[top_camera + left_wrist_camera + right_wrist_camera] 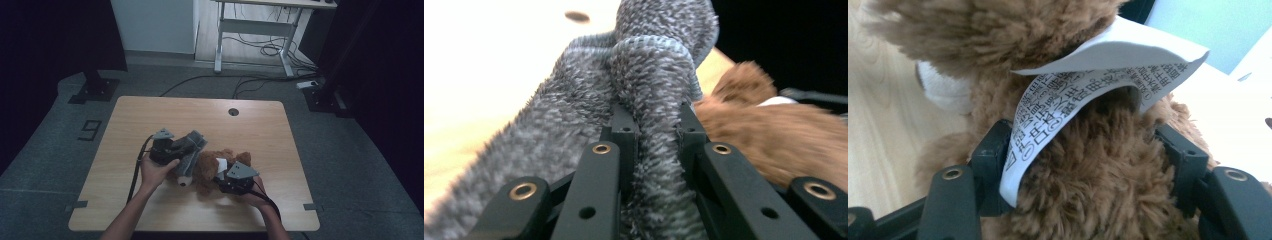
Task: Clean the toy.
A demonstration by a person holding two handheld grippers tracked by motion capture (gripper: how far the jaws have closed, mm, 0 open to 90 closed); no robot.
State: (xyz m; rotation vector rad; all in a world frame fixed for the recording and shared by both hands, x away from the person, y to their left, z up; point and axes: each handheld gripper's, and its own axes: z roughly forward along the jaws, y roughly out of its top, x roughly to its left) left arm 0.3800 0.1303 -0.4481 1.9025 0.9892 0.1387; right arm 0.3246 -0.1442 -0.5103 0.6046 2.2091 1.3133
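- Dressing the brown plush bear [212,170], which lies near the middle of the table [250,125], goes best if the grey fuzzy sock [190,147] is drawn slowly while the body stays pinned.
- The left gripper [651,125] has its jaws nearly closed, pinching the sock's ribbed cuff at the bear's left.
- The right gripper [1083,145] stands half open, its jaws clasping the bear's furry body beside the white printed tag [1098,75].

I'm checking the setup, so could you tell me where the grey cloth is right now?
In the high view the grey cloth lies left of centre on the table, over the brown teddy bear, pinched in the left gripper.
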